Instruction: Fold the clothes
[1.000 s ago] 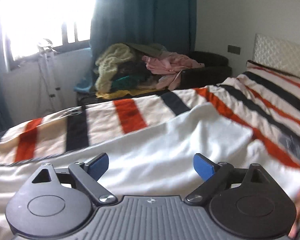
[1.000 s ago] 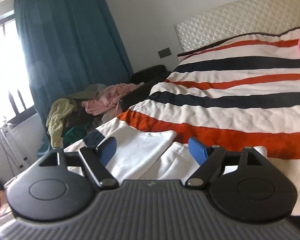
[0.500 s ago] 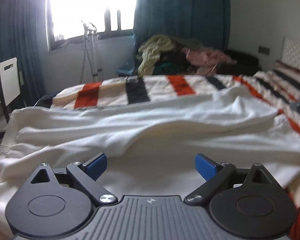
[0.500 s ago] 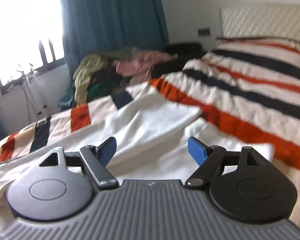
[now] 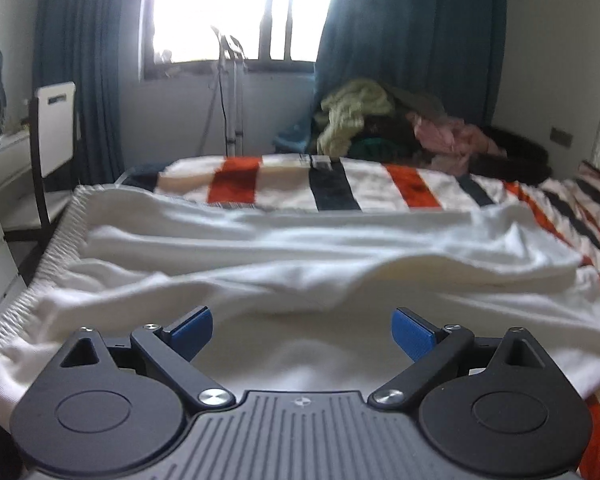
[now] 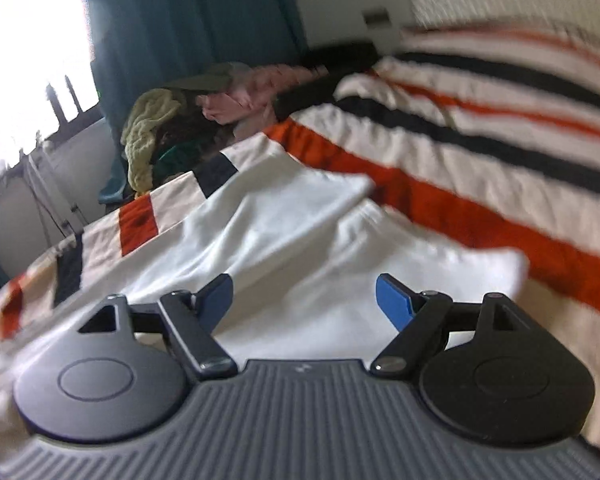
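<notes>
White garment [image 5: 300, 276] lies rumpled on the striped bedspread [image 5: 332, 188], unfolded; left gripper [image 5: 302, 330] and right gripper [image 6: 304, 300] hover near it, jaws apart, empty.

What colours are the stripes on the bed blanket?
Orange-red, black and cream stripes on the blanket, clearest in the left wrist view.
</notes>
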{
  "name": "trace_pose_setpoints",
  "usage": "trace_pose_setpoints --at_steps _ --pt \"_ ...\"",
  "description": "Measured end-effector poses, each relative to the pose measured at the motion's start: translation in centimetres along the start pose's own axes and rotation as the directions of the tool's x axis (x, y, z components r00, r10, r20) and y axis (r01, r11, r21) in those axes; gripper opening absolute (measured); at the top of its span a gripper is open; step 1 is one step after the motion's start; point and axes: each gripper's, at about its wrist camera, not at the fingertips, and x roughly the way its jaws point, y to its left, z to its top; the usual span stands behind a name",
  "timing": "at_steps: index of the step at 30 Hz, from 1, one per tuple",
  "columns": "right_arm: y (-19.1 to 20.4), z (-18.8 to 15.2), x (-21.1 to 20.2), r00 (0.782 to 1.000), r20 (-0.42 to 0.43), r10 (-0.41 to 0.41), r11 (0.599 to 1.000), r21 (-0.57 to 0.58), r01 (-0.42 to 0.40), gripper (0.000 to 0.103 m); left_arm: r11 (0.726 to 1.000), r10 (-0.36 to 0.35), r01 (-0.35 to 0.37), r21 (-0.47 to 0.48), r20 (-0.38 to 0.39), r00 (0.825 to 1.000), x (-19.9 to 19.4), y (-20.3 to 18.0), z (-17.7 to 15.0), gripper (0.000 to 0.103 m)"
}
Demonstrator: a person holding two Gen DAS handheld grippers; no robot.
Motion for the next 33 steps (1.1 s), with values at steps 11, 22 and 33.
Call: trace_pose_setpoints --at_steps 11,22,33 --pt "-10.1 1.2 1.0 0.981 -0.052 -0.189 0.92 0.341 0.196 0.08 0.965 0.152 -0.166 -0.203 -0.082 0.985 -0.3 9.9 -0.9 0.101" --pt "-13.9 -1.1 4.7 0.952 -0.194 -0.236 0.815 0.494 0.303 0.08 0.909 0.214 -0.251 -0.331 -0.147 0.966 -1.1 12.4 -1.5 0.101" --pt "-14.4 -0.7 7.0 0.987 -0.092 -0.129 0.8 0.579 0.158 0.082 0.885 0.25 -0.313 -0.344 -0.216 0.944 0.3 12.6 -1.7 0.101"
